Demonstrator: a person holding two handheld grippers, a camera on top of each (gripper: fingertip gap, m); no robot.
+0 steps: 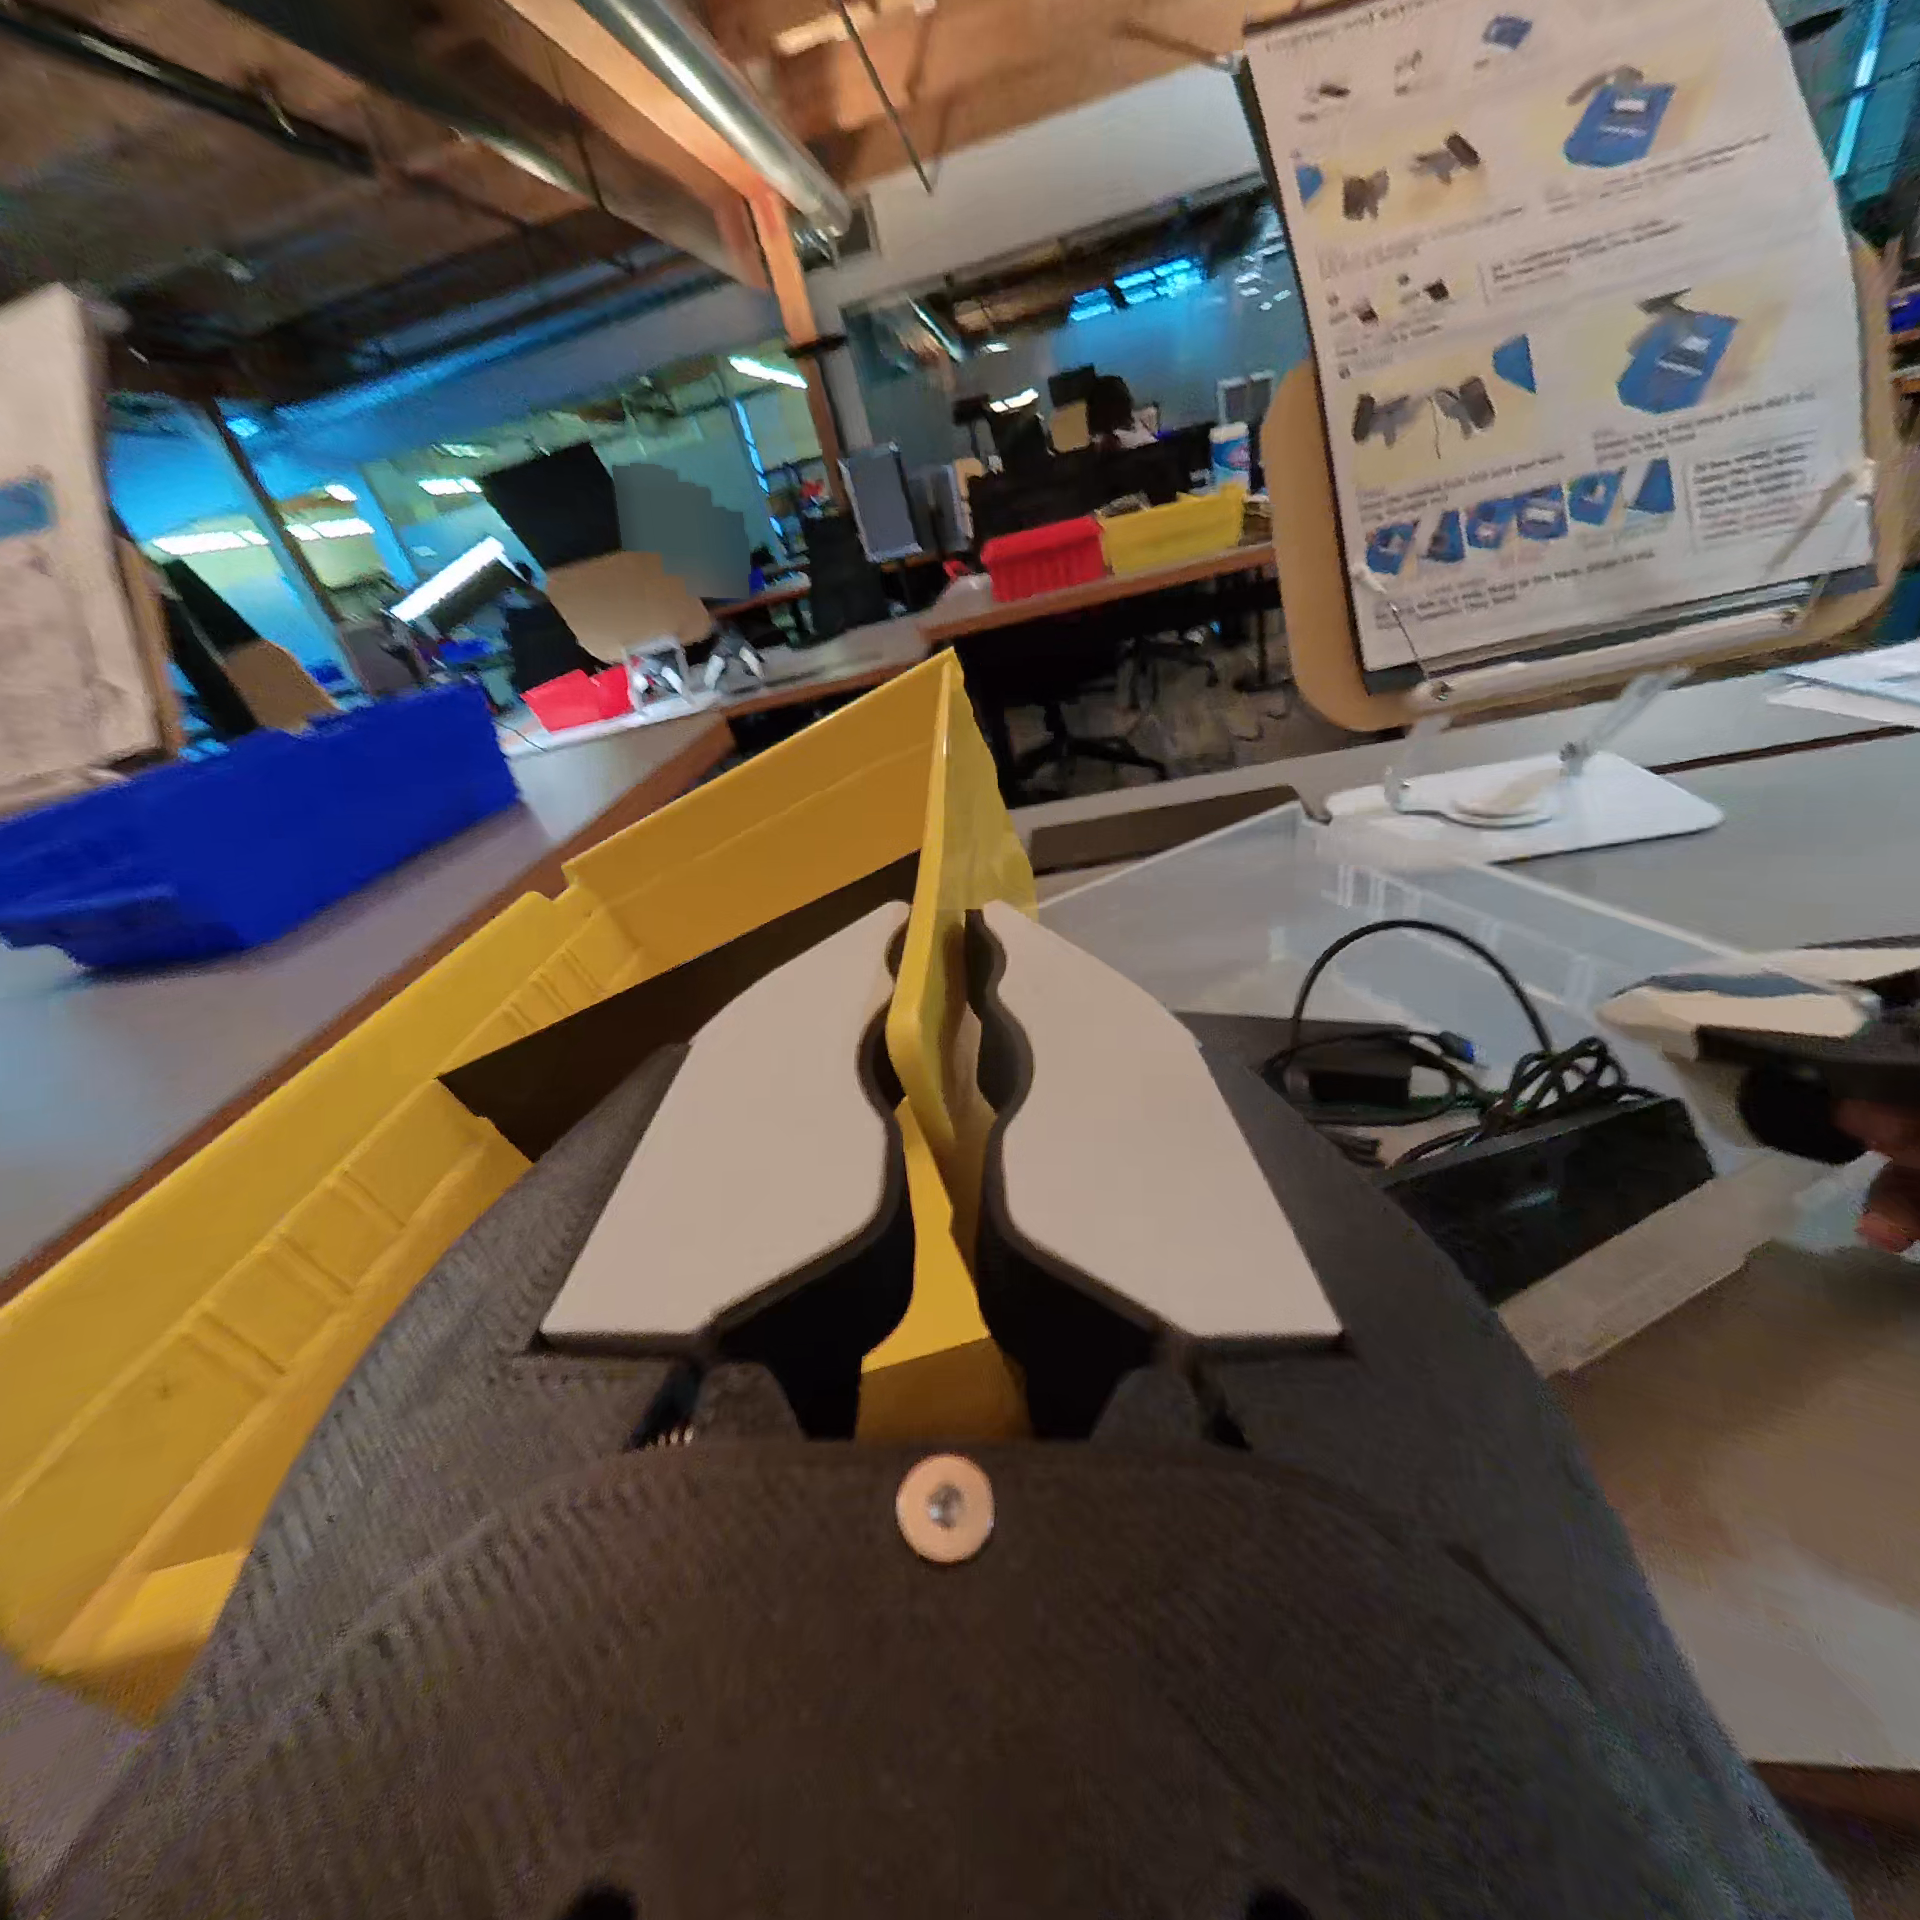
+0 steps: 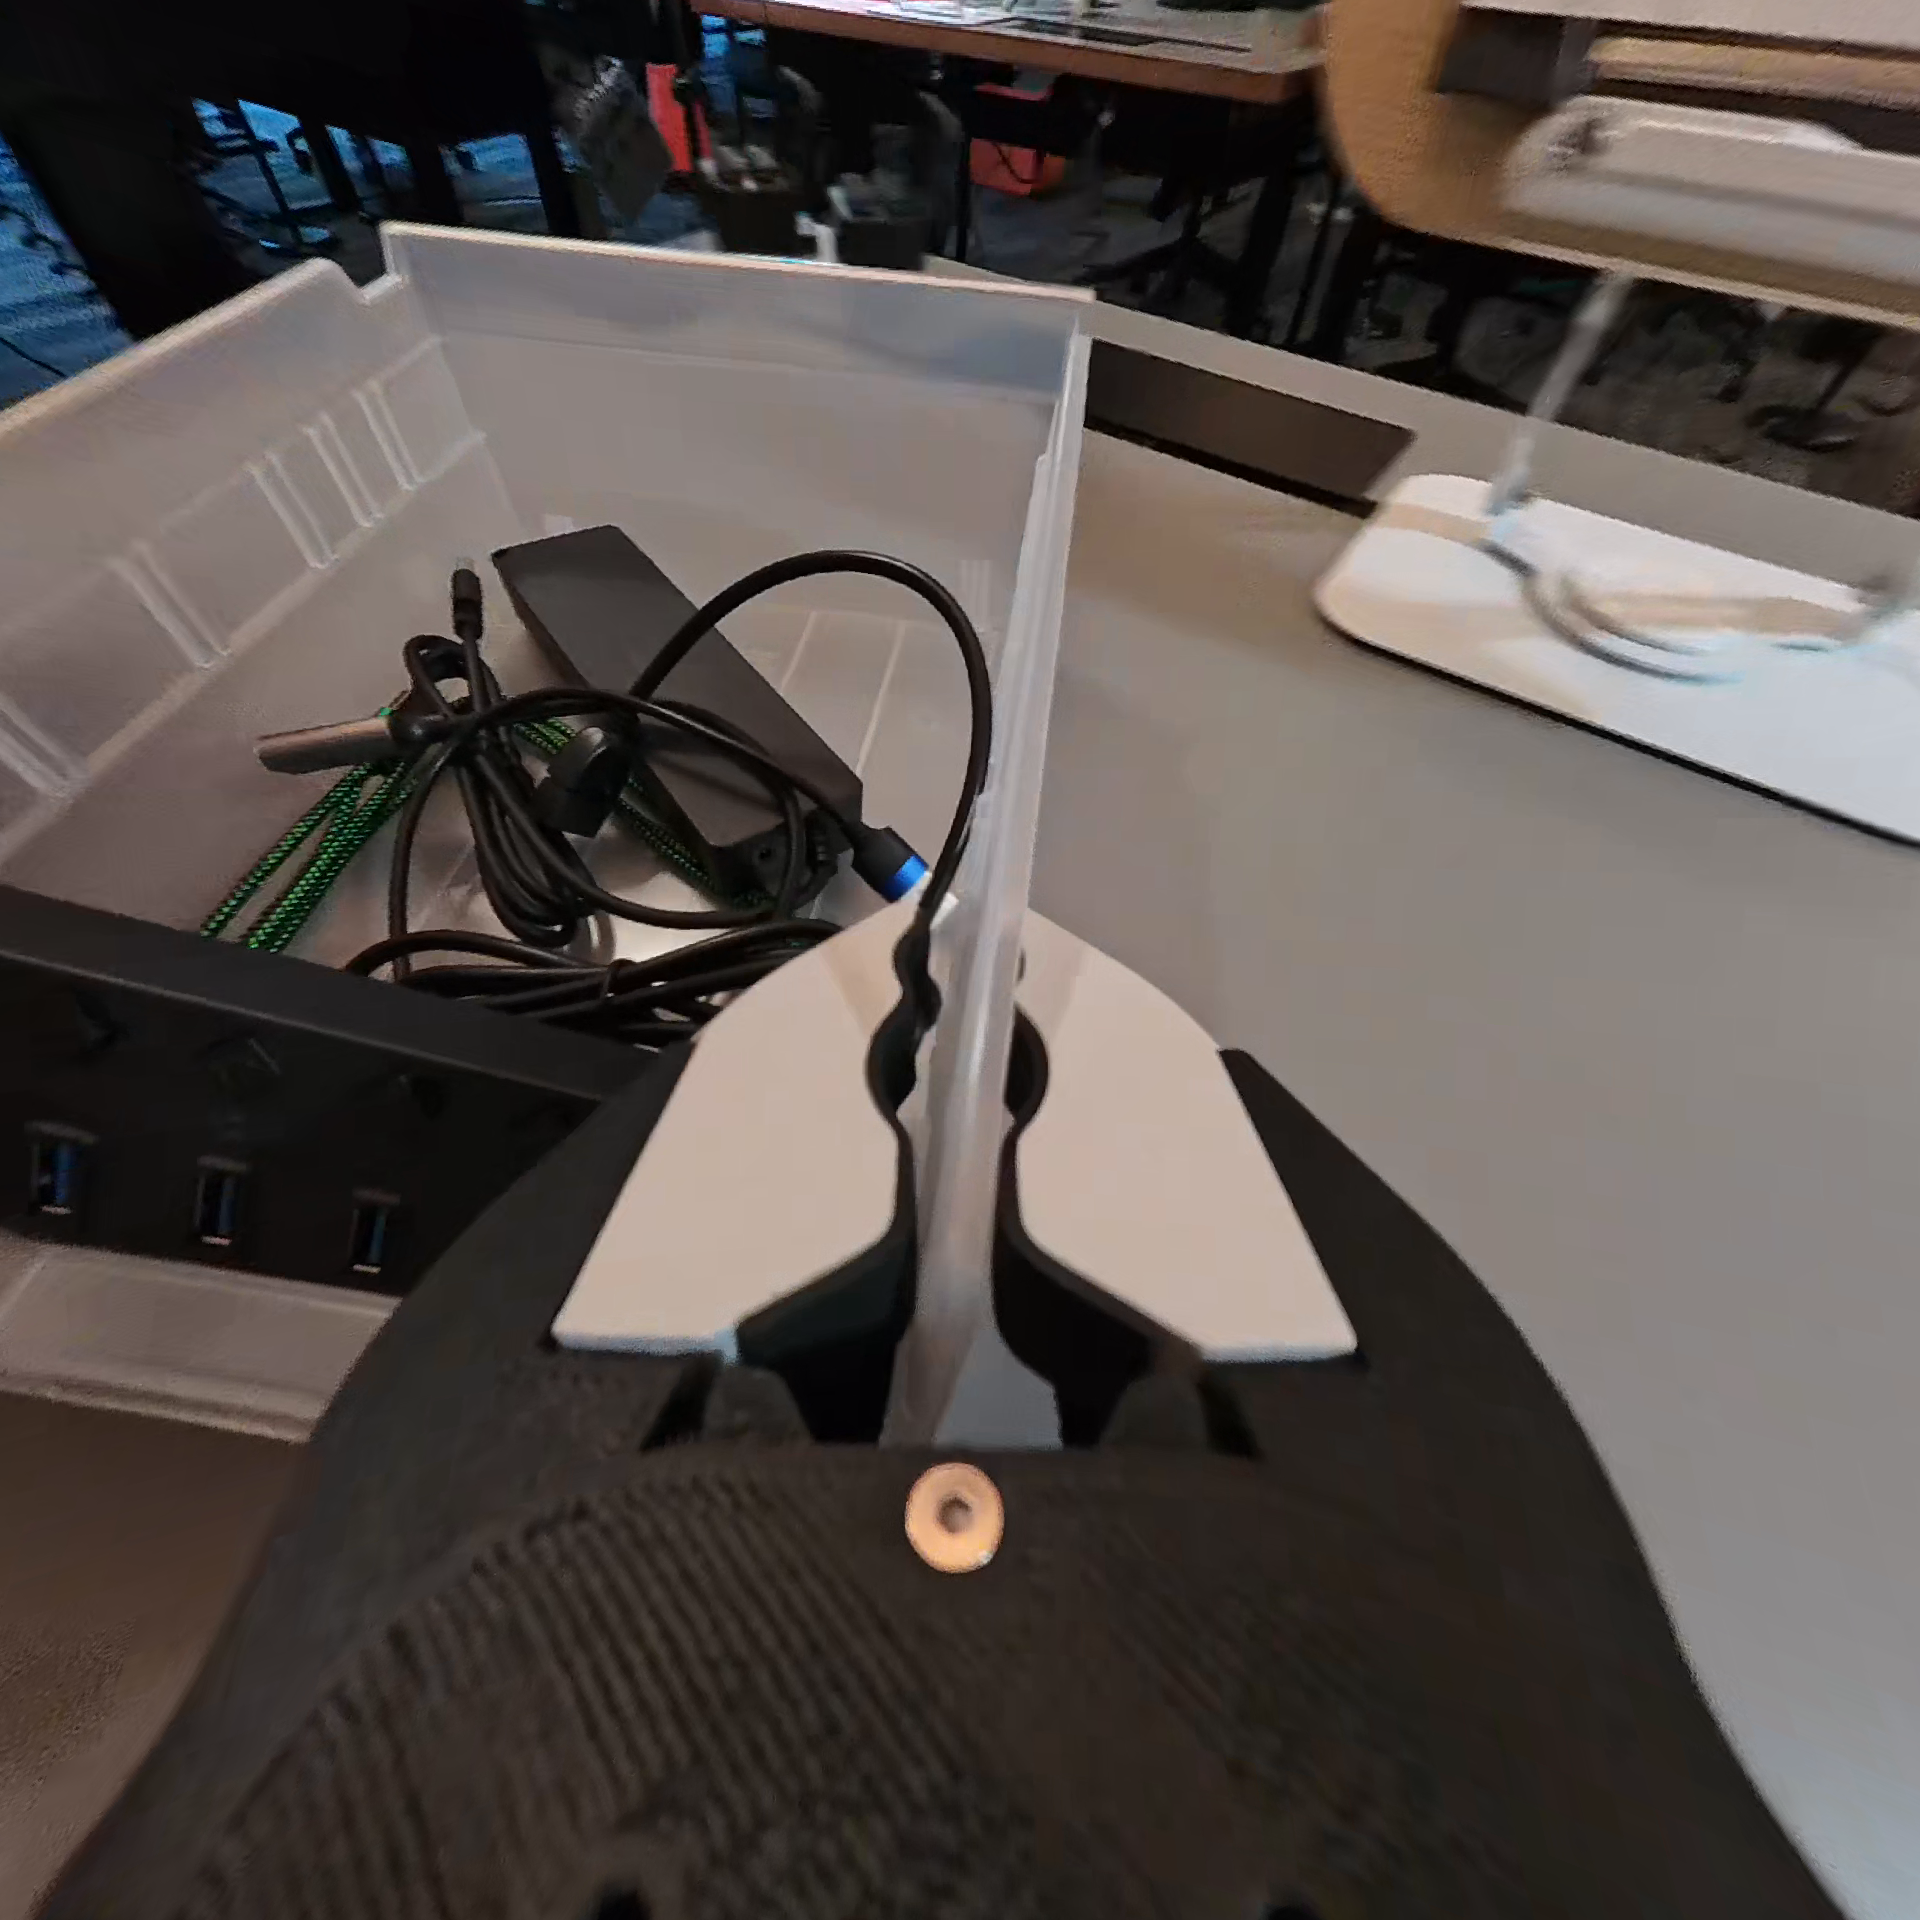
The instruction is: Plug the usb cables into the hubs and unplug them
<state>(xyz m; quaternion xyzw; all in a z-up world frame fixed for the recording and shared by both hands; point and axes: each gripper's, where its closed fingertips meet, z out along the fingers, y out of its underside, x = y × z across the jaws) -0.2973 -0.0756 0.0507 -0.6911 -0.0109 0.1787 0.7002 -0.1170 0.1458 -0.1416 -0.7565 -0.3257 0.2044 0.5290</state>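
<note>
Left wrist view: we find the left gripper (image 1: 940, 997) clamped on the wall of a yellow bin (image 1: 727, 831), with the clear bin (image 1: 1403, 883) to its right on the table (image 1: 1766, 1507).

Right wrist view: the right gripper (image 2: 961, 997) pinches the clear bin's side wall. Inside lie tangled usb cables (image 2: 540, 790) and black hubs (image 2: 208, 1122); the ports we see are empty. We judge plugging not yet begun; everything remains.
</note>
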